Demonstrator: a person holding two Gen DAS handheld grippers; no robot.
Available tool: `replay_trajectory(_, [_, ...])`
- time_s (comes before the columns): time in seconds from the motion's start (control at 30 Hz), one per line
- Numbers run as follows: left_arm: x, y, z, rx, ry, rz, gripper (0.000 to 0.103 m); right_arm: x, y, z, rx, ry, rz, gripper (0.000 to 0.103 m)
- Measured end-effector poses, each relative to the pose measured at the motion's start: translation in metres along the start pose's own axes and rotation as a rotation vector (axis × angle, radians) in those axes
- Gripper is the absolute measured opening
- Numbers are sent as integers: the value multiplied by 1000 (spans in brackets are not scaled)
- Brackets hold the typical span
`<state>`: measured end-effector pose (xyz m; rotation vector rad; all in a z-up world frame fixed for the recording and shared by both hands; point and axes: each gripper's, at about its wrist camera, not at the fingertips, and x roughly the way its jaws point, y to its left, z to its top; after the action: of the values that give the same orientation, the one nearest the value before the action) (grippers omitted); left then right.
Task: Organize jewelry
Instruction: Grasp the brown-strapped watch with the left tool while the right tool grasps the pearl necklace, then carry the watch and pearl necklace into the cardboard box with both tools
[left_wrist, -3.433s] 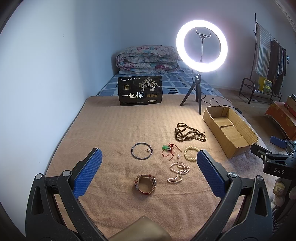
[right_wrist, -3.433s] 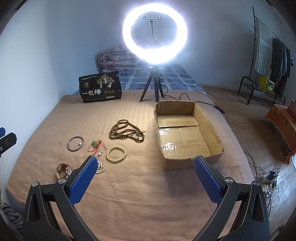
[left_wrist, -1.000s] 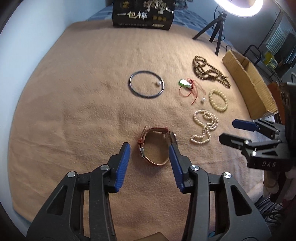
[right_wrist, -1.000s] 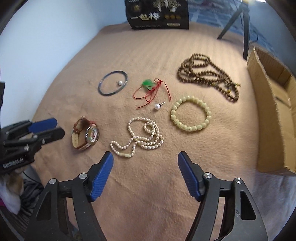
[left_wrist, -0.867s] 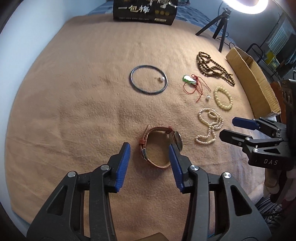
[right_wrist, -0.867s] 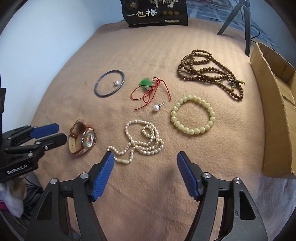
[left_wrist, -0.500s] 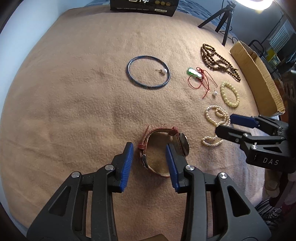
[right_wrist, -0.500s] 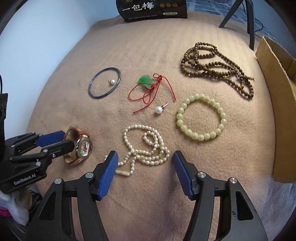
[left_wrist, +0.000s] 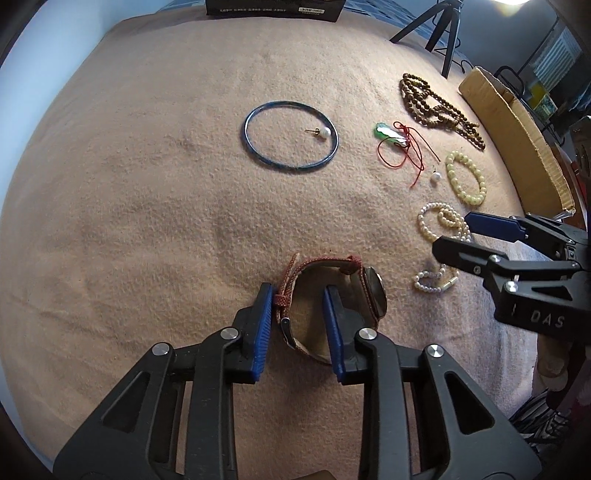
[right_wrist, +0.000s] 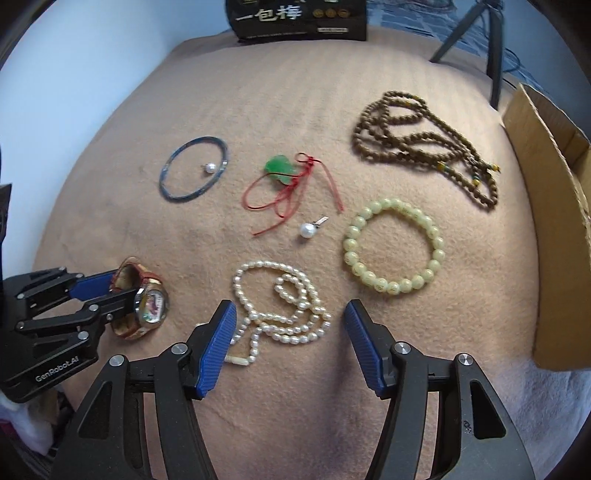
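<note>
Down on the tan fleece blanket stands the wristwatch with the reddish-brown leather strap, on edge near the front. Our left gripper straddles one side of the strap loop: one blue pad sits outside the band, the other inside the loop. The jaws have just been closing, but we cannot tell whether the pads press the strap yet.

Just beside it, our right gripper hovers spread over the lower coils of the white pearl necklace, its blue pads on either side of the strand and gripping nothing.

Beyond these lie a pale yellow bead bracelet, a loose pearl earring, a green pendant on red cord, a thin blue bangle with a second pearl stud inside it, and a long string of brown wooden beads.

At the right edge stands an open cardboard box, cut off, its inside barely visible. At the far end of the blanket a black printed bag and black tripod legs are cropped by the top of the view. The wall is pale blue. Dark furniture at the far right in the left wrist view is too small to make out.
</note>
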<state>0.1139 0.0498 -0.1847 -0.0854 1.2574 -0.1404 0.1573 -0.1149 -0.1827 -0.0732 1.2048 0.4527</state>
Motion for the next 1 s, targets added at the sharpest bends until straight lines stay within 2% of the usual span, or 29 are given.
replay_trajectory(0.13, [1,2,1,0,-2,4,20,2,12,2,-28,7,15,62])
replay_trajectory(0.27, [0,3,0,5,-5,8,15,7,27,2,-93,8,-44,60])
replay_trajectory(0.43, [0,5,-1,16,-11,14,12,11,37,1,-161,-1,-122,42])
replay_trajectory(0.5, [0,5,-1,17,-14,17,10,10,35,2,-167,-6,-133,28])
replay_trajectory(0.53, [0,6,0,17,-15,16,9,10,34,3,-166,-9,-132,25])
replay_trajectory(0.6, [0,6,-1,19,-17,14,9,9,29,5,-159,-15,-129,10])
replay_trajectory(0.8, [-3,4,0,29,-29,21,8,0,6,-4,-125,-31,-70,6])
replay_trajectory(1.0, [-17,1,3,32,-76,18,8,-18,7,-8,-131,-74,-70,6])
